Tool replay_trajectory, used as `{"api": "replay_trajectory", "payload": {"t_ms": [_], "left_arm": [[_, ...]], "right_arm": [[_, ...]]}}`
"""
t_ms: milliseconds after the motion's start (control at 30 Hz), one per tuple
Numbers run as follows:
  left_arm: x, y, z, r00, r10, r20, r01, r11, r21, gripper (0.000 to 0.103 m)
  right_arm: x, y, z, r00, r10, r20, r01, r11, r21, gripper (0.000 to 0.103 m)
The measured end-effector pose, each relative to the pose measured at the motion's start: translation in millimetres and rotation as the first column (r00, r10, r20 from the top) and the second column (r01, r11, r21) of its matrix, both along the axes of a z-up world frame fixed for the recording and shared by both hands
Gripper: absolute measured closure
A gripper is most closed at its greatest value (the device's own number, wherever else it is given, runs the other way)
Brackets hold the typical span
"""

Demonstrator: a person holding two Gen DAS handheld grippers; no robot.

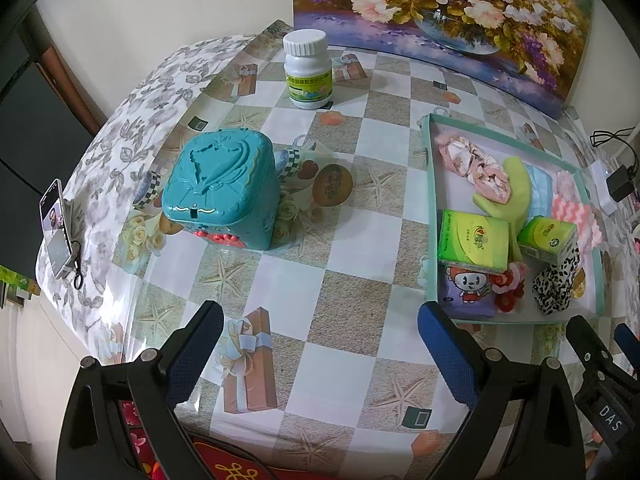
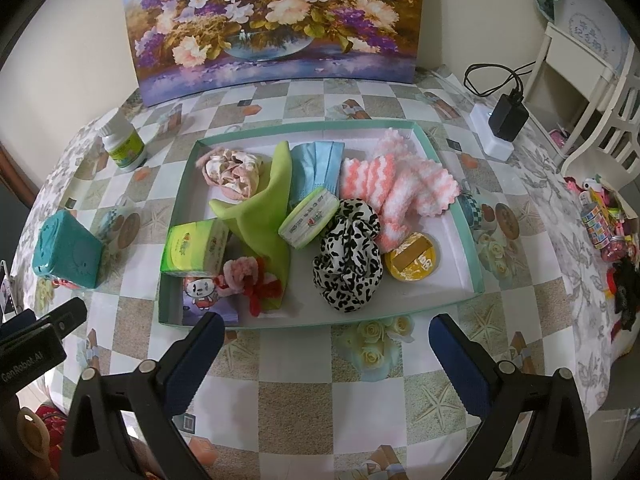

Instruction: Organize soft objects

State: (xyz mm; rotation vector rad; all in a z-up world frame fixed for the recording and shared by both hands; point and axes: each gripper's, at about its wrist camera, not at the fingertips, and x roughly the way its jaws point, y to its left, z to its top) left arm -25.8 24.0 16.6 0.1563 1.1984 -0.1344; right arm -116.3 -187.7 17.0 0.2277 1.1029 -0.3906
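Observation:
A shallow teal-rimmed tray (image 2: 474, 248) (image 1: 430, 184) holds the soft things: a leopard scrunchie (image 2: 348, 256), a pink-and-white knitted cloth (image 2: 400, 188), a lime green cloth (image 2: 264, 216), a blue face mask (image 2: 316, 164), a floral scrunchie (image 2: 232, 172), a pink-red scrunchie (image 2: 250, 280), green tissue packs (image 2: 196, 250) (image 2: 308, 216), a cartoon tissue pack (image 2: 204, 292) and a yellow tape roll (image 2: 412, 258). My right gripper (image 2: 324, 344) is open and empty, just in front of the tray's near rim. My left gripper (image 1: 320, 332) is open and empty over the table, left of the tray.
A teal plastic box (image 1: 220, 188) (image 2: 66, 252) and a white pill bottle (image 1: 307, 70) stand left of the tray. A flower painting (image 2: 276, 20) leans on the back wall. A phone (image 1: 56, 232) lies at the left edge. A charger (image 2: 508, 118) and toys (image 2: 612, 224) are on the right.

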Motion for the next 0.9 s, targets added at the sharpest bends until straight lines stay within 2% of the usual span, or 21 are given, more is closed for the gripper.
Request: {"api": "replay_trajectory", "payload": {"t_ms": [467, 767, 900], "left_arm": [[0.3, 0.3, -1.5, 1.0, 0.0, -0.003, 0.0, 1.0, 0.006, 0.005], [-2.6, -1.4, 5.5, 0.999, -0.007, 0.042, 0.007, 1.0, 0.015, 0.005], [-1.1, -0.5, 3.6, 1.0, -0.001, 0.028, 0.001, 1.0, 0.007, 0.005]], "right_arm": [[1.0, -2.6, 0.0, 1.0, -0.004, -0.004, 0.004, 1.0, 0.0, 0.0], [0.4, -4.2, 0.0, 1.0, -0.017, -0.006, 0.017, 1.0, -0.001, 0.0], [0.4, -4.2, 0.0, 1.0, -0.017, -0.006, 0.017, 1.0, -0.001, 0.0]]}}
